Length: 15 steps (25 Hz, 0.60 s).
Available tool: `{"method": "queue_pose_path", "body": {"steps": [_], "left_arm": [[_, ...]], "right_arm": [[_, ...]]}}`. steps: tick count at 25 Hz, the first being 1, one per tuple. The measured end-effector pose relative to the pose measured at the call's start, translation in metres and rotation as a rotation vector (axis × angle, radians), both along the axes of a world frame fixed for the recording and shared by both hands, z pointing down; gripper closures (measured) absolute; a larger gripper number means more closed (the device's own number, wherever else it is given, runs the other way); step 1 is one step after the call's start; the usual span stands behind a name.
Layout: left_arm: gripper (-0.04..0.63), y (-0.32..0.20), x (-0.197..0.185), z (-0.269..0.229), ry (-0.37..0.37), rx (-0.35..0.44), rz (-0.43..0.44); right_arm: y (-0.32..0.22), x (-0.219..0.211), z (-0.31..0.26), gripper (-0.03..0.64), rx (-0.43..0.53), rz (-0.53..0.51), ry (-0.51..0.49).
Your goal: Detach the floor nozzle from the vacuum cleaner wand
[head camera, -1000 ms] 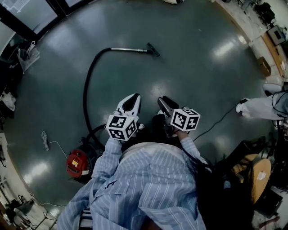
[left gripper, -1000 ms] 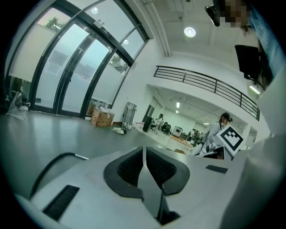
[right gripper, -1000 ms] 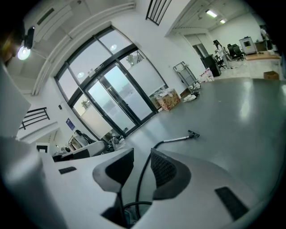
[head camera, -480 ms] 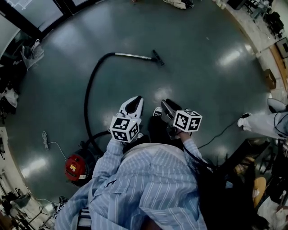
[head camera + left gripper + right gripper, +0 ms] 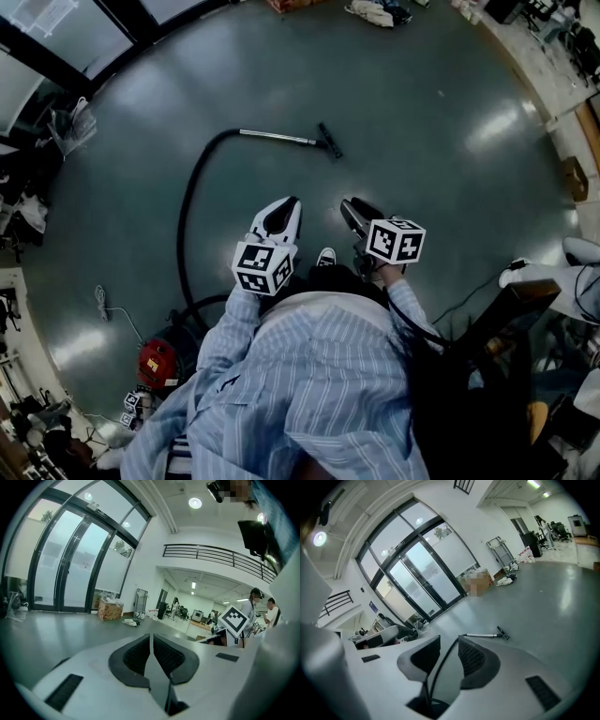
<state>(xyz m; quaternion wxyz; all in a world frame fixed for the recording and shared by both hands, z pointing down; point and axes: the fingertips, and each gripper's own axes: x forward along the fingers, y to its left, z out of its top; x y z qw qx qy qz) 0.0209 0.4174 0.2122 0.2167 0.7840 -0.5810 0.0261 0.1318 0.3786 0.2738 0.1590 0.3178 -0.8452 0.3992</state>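
The vacuum's silver wand (image 5: 281, 138) lies on the grey floor ahead, with the black floor nozzle (image 5: 328, 141) on its right end. A black hose (image 5: 186, 216) curves from the wand back to the red vacuum body (image 5: 157, 364) at lower left. My left gripper (image 5: 286, 202) is shut with nothing in it, and its pads meet in the left gripper view (image 5: 151, 637). My right gripper (image 5: 349, 206) is open and holds nothing. Both are well short of the wand. Past the right gripper (image 5: 449, 641), the wand (image 5: 480, 635) and nozzle (image 5: 503, 633) show.
A person in white (image 5: 553, 272) stands at the right, beside a dark cable (image 5: 464, 291). A white cord (image 5: 105, 305) lies at the left. Glass doors (image 5: 417, 583) and a cardboard box (image 5: 110, 609) line the far wall. Benches and clutter ring the floor.
Both grippers have travelled forward across the floor with the walking person. The wand and nozzle now lie closer to them, and the red vacuum body has dropped further behind.
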Motion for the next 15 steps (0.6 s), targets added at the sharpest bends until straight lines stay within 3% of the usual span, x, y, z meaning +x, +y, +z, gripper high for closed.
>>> {"method": "queue_pose_path", "body": {"steps": [8, 15], "left_arm": [[0.588, -0.046, -0.008, 0.001, 0.010, -0.027, -0.030], [0.588, -0.090, -0.036, 0.016, 0.004, -0.081, 0.007]], "right_arm": [[-0.040, -0.005, 0.019, 0.494, -0.058, -0.025, -0.006], [-0.072, -0.033, 0.039, 0.494, -0.120, -0.007, 0.011]]}}
